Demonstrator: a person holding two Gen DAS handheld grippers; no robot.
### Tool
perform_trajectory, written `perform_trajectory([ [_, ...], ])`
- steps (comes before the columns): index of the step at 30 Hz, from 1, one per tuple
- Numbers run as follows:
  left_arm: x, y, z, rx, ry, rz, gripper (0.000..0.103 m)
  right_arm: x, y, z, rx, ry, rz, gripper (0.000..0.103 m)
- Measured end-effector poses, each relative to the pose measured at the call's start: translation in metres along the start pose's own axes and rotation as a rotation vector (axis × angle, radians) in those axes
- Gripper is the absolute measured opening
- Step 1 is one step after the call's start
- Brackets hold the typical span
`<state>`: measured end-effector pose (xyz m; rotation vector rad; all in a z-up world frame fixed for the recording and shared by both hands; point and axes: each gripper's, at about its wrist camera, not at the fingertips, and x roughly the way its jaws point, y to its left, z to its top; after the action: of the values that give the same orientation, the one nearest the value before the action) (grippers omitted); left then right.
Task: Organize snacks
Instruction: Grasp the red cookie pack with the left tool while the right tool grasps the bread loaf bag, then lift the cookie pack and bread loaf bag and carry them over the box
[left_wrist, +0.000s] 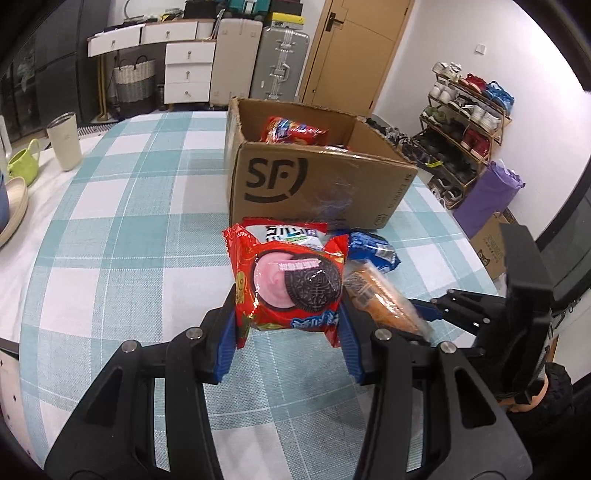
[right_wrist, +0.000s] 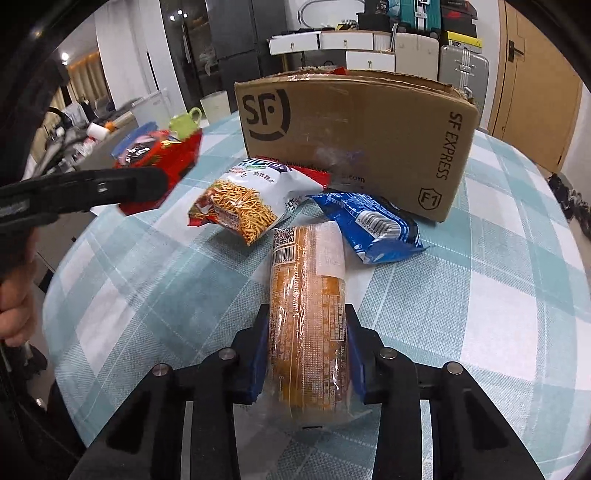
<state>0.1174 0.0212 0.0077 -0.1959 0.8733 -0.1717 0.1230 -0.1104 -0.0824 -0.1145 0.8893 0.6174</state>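
My left gripper (left_wrist: 290, 325) is shut on a red cookie packet (left_wrist: 288, 280) and holds it above the checked tablecloth, in front of the SF cardboard box (left_wrist: 314, 184). The box holds a red snack bag (left_wrist: 293, 131). My right gripper (right_wrist: 308, 350) is shut on an orange cracker roll (right_wrist: 308, 317), which also shows in the left wrist view (left_wrist: 384, 299). A noodle snack bag (right_wrist: 247, 199) and a blue cookie packet (right_wrist: 373, 225) lie before the box (right_wrist: 354, 136). The left gripper with its red packet (right_wrist: 159, 162) shows at the left of the right wrist view.
A beige tumbler (left_wrist: 65, 140), a green mug (left_wrist: 26, 162) and a bowl (left_wrist: 13, 206) stand at the table's far left. Beyond the table are drawers (left_wrist: 188, 70), suitcases (left_wrist: 280, 66), a door and a shoe rack (left_wrist: 465, 122).
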Motion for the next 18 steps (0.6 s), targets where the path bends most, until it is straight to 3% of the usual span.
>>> perform_trajectory([
  [9,-0.001,-0.003,0.014,-0.020,-0.041,0.020,0.044,-0.039,-0.015,0.001,0.023,-0.067,-0.006,0.036],
  [18,-0.013,-0.004,0.029,-0.017,-0.091,0.036,0.044,-0.069,-0.025,0.037,0.037,-0.185,-0.034,0.036],
])
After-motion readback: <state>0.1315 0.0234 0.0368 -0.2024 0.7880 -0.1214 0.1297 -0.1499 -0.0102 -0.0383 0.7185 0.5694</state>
